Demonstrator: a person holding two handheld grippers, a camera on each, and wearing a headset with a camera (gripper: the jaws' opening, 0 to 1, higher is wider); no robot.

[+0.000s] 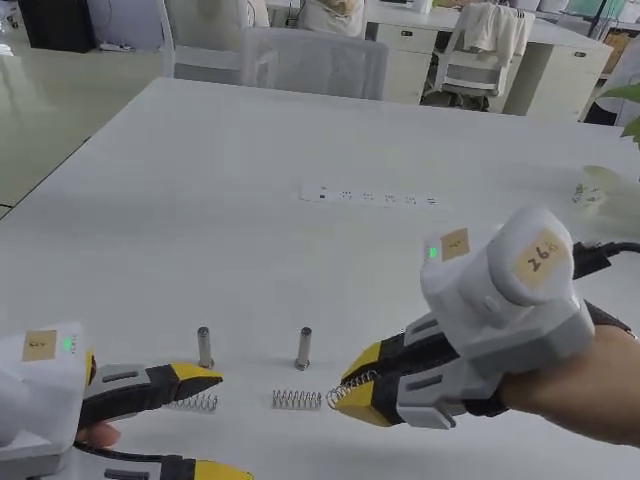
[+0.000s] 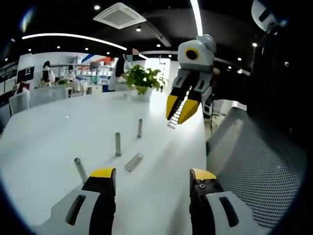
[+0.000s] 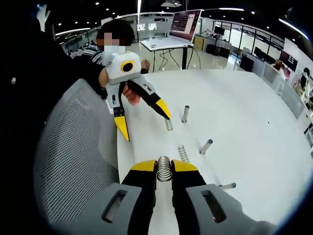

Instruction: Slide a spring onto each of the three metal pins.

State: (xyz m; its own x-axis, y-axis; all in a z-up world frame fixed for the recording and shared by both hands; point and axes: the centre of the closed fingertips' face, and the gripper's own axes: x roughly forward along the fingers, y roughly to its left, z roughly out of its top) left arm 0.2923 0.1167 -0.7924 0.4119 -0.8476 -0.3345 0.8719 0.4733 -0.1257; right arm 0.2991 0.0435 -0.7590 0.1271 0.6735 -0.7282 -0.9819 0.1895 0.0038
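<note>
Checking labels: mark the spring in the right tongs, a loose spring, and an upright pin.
held spring (image 3: 164, 169), right gripper view, front coil.
loose spring (image 1: 297, 399), head view, middle coils.
upright pin (image 1: 304, 348), head view, mid-shaft.

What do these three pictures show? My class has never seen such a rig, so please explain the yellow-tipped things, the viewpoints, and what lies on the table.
A person holds a two-jaw tool in each hand. One picture comes from a camera on the person's head. The two round ones come from cameras riding on the tools, looking along their jaws. On the white table are three pins and two loose springs. The right tool is shut on a third spring. The left tool is open and holds nothing.
</note>
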